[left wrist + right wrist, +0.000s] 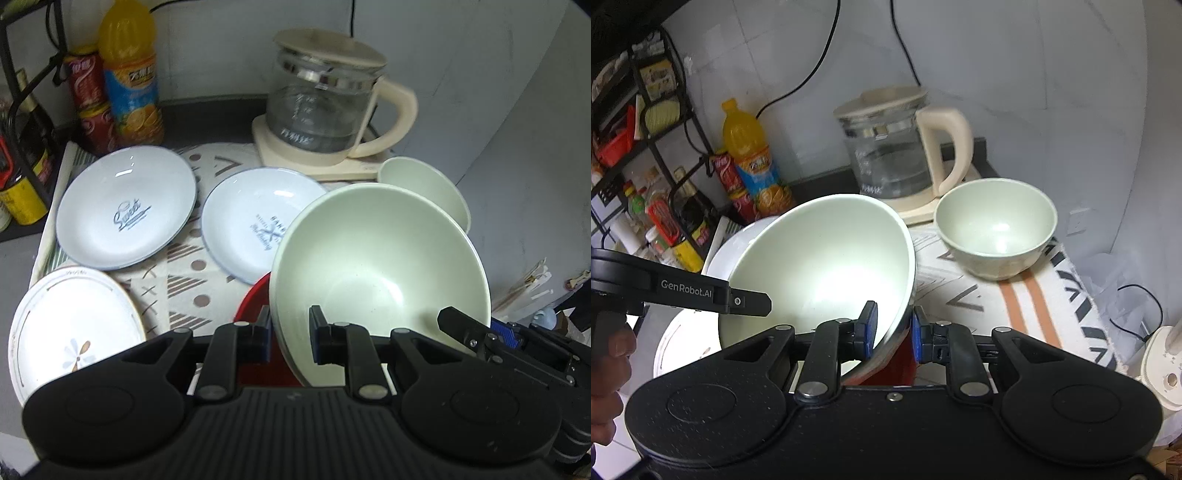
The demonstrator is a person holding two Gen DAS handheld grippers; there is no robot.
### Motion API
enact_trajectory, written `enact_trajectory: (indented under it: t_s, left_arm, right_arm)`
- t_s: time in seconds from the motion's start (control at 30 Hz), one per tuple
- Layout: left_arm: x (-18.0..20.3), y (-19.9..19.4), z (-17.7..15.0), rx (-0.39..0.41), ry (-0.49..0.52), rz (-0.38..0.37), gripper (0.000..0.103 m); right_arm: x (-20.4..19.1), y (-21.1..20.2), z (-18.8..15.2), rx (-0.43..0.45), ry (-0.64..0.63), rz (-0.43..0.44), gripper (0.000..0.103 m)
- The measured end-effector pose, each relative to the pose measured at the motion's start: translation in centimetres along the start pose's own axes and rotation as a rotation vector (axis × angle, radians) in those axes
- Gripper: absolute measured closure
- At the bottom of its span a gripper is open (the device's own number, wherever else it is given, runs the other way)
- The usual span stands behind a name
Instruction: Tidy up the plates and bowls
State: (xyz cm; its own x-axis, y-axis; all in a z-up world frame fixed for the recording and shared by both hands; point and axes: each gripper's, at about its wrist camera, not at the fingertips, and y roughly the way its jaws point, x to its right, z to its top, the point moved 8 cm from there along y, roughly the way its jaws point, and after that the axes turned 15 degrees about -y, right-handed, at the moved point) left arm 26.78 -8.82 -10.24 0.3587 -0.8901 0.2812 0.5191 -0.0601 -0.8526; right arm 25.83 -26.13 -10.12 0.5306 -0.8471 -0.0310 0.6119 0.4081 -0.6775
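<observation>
Left wrist view: I've got both grippers, left gripper (289,334) and right gripper (894,332), clamped on the large pale-green bowl (373,266), tilted above the patterned mat (184,280); probably glazed ceramic, rigid, slippery, breakable, best held by the rim.

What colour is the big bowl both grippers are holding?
Pale green-white big bowl, clearest in the right wrist view.

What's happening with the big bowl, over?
Left gripper and right gripper both shut on big bowl, held tilted. Small bowl and blue plates close by.
</observation>
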Motion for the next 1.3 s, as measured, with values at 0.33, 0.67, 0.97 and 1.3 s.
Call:
enact_trajectory:
  t_s: [0.33,0.67,0.97,1.3]
  left_arm:
    - [-1.8,2.9,-0.5,-0.059,-0.013,0.018,0.085]
    - [-1.9,3.9,-1.0,-0.113,-0.031,0.002,0.084]
    - [-1.9,3.5,-1.4,-0.132,-0.003,0.021,0.081]
    - [-1.5,1.9,-0.3,-0.069,0.041,0.052,0.070]
  right_arm:
    - [-1.0,2.8,-1.3,-0.087,-0.035,0.015,0.084]
    - [-1.1,4.3,-1.9,-0.129,-0.067,0.017,0.081]
    - [-1.6,4.2,-2.5,-0.147,-0.066,0.024,0.075]
    - [-1.4,3.3,-2.4,-0.140,-0.045,0.017,0.070]
